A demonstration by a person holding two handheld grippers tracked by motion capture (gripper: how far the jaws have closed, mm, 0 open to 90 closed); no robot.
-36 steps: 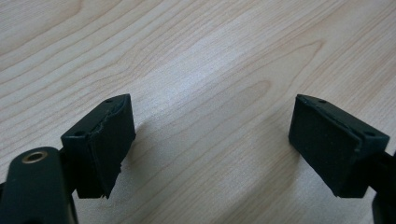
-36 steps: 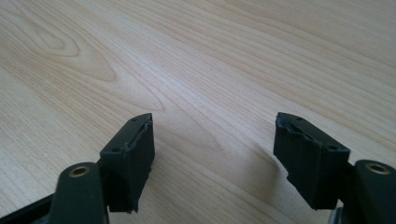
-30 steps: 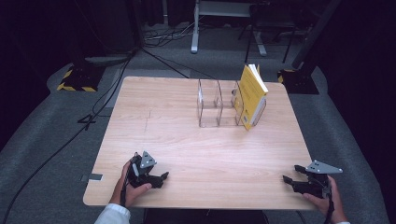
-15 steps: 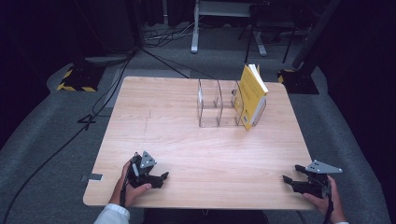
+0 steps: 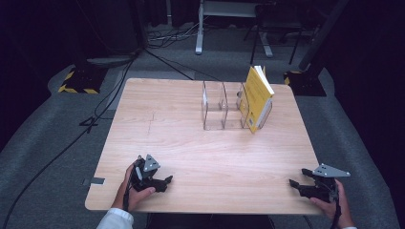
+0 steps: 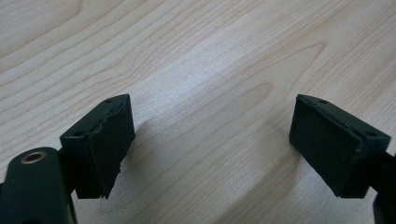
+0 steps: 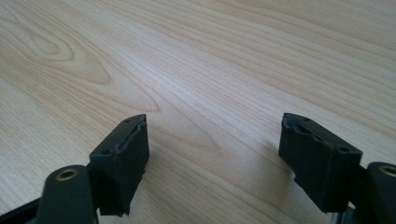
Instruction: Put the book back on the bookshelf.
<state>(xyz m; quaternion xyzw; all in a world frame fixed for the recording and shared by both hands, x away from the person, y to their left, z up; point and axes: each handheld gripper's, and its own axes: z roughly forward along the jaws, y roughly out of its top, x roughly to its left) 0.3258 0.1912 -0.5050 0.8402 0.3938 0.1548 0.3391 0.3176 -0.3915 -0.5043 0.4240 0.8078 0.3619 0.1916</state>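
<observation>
Left gripper [image 5: 166, 181]: resting at the near left edge of the table [image 5: 162, 129], held in the left hand [image 5: 133, 188], jaws spread wide with bare wood between them in the left gripper view [image 6: 212, 149].
Right gripper [image 5: 292, 183]: sitting at the near right corner, gripped by the right hand [image 5: 329, 205], jaws gaping apart over bare wood in the right gripper view [image 7: 212, 158], clamping nothing.
Clear divider rack [image 5: 220, 110]: standing far of centre, well apart from both grippers, compartments looking vacant.
Yellow book [image 5: 258, 98]: leaning upright against the right end of the rack, touching it, spine side facing near.
Floor cables [image 5: 102, 102]: trailing past the far left of the table.
</observation>
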